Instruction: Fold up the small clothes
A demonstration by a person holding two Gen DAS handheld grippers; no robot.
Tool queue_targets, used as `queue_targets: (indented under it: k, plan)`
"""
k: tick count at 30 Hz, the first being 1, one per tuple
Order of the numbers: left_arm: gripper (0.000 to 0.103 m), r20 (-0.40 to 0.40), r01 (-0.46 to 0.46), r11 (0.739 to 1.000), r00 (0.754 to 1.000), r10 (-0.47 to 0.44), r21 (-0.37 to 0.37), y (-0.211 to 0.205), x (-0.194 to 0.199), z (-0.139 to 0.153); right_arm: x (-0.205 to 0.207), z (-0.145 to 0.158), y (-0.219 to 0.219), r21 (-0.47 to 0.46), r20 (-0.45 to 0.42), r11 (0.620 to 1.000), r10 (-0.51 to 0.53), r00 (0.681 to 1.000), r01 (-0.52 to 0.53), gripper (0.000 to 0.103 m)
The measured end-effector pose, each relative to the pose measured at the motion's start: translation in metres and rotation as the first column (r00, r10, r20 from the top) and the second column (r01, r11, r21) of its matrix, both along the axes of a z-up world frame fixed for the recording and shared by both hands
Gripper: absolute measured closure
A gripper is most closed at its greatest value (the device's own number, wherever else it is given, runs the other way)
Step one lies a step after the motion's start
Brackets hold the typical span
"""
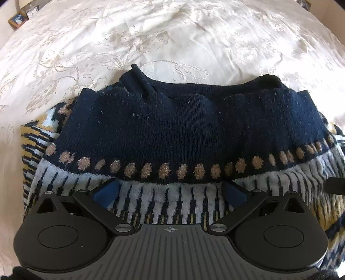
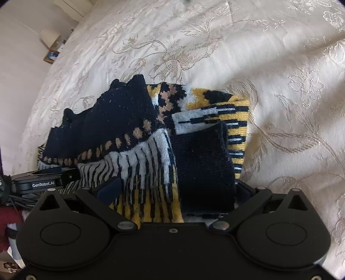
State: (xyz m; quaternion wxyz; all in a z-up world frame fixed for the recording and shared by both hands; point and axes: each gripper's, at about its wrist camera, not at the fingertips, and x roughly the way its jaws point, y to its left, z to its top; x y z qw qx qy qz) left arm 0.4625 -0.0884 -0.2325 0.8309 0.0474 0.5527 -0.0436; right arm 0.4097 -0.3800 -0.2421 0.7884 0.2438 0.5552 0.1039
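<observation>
A knitted sweater (image 1: 172, 129), navy with a row of tan dots above pale blue and yellow stripes, lies bunched and partly folded on the bed. My left gripper (image 1: 170, 191) hovers low over its striped part. The jaws stand wide open, blue pads (image 1: 106, 191) apart, nothing pinched. In the right wrist view the sweater (image 2: 120, 116) has a navy sleeve cuff (image 2: 204, 163) folded across its yellow stripes. My right gripper (image 2: 175, 189) is open over this near edge. The cuff hides its right finger. The left gripper (image 2: 43, 182) shows at the left edge.
A cream bedspread (image 1: 172, 32) with floral embroidery stretches all around the sweater, wrinkled to the right (image 2: 291, 97). Beyond the bed's far left corner stand a picture frame (image 1: 18, 19) and a lamp (image 2: 49, 36). Something dark red (image 2: 8, 215) sits at the lower left.
</observation>
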Motion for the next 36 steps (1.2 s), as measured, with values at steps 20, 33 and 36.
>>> queue_targets:
  k: [20, 33, 36]
  plan:
    - [0.000, -0.035, -0.002, 1.000, 0.999, 0.003, 0.023, -0.005, 0.004, -0.002, -0.013, -0.018, -0.048, 0.275, 0.006, 0.959, -0.079, 0.997, 0.075, 0.064]
    - [0.020, -0.002, 0.013, 0.998, 1.000, -0.012, 0.067, -0.015, 0.004, 0.017, -0.014, -0.020, -0.048, 0.275, 0.014, 0.959, -0.075, 0.997, 0.068, 0.069]
    - [0.021, 0.046, -0.007, 0.992, 0.999, 0.001, 0.129, -0.020, -0.003, 0.027, -0.014, -0.019, -0.045, 0.272, 0.014, 0.959, -0.081, 0.997, 0.074, 0.069]
